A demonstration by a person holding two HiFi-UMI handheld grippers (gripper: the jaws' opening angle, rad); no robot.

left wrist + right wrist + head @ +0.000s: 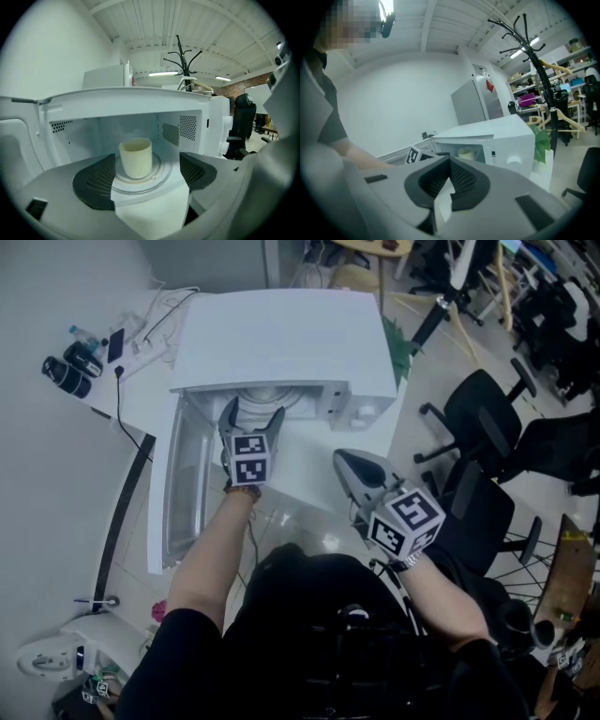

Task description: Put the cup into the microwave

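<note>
A cream cup [136,157] stands upright on the round turntable [157,176] inside the white microwave [281,343]. The microwave's door [183,493] hangs open to the left. My left gripper [253,412] is at the oven's mouth and is open. In the left gripper view the cup stands free beyond the left gripper [146,180], touching neither dark pad [96,183]. My right gripper [349,463] hangs to the right of the microwave, over the table, shut on nothing. In the right gripper view the right gripper [449,180] points at the microwave [501,138], with the cup [465,152] small inside it.
The microwave sits on a white table [309,474]. A power strip with cables [141,338] and dark bottles [70,367] lie at the table's back left. Black office chairs [487,418] stand right of the table. A coat rack [529,51] and a grey fridge [476,101] stand behind.
</note>
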